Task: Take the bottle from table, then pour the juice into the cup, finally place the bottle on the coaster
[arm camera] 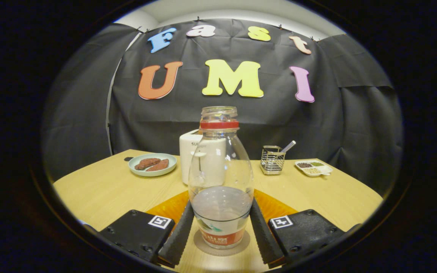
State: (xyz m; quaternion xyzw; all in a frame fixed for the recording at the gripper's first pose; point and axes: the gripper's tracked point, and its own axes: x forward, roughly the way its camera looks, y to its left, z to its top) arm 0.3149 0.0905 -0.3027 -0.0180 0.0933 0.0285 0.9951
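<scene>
We see the clear plastic bottle with a red neck ring (220, 178) upright on the round grey coaster (221, 243). The hand-held gripper (221, 235) flanks its base; whether the fingers press it, we cannot tell. Bare wooden worktop (101, 189) lies open on both sides.

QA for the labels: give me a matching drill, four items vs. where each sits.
1 bottle
2 plate
3 wire rack
4 gripper

a left of the white appliance
b on the coaster, between the fingers
c fingers against the bottle's sides
d beside the divided dish

Pairs: 1-b, 2-a, 3-d, 4-c
</scene>
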